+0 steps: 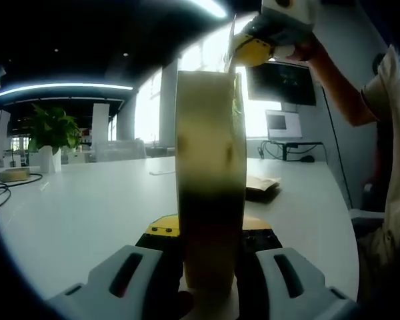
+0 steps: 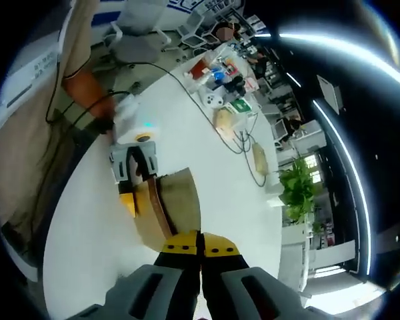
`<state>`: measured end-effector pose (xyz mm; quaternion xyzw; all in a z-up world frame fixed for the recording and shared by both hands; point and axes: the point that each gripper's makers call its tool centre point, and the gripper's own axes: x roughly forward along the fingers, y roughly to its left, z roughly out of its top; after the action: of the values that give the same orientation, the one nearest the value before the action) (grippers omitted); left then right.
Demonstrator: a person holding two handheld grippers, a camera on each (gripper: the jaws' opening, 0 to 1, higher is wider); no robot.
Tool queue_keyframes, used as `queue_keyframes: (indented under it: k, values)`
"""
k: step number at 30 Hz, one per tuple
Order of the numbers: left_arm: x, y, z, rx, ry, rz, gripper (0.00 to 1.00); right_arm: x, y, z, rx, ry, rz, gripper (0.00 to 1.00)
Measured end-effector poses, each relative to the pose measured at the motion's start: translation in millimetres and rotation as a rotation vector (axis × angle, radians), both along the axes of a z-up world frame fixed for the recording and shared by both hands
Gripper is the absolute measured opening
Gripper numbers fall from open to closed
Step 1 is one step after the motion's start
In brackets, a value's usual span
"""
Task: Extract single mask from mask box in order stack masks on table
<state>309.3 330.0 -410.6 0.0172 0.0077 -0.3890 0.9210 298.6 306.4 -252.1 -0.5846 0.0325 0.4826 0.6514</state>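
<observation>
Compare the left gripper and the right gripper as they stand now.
The left gripper has its jaws spread around the upright tan cardboard mask box, clamping its lower end; the right gripper has its jaws pressed nearly together. The left gripper sits low, near the white table; the right gripper comes in above the box's top edge. Whether it pinches a mask is unclear. Both have yellow-tipped jaws and meet at the same box.

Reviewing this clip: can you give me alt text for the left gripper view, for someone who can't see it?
The left gripper clamps an upright tan mask box on a white table. Above the box the right gripper, held by a person's hand, pinches a thin white strip. A potted plant and a monitor stand behind.
</observation>
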Motion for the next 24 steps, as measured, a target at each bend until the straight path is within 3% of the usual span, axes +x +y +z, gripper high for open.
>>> queue_keyframes:
  k: [24]
  values:
    - [0.4, 0.5, -0.9, -0.004, 0.002, -0.002, 0.2, 6.2, -7.8, 46.9, 0.082, -0.095, -0.035, 0.0]
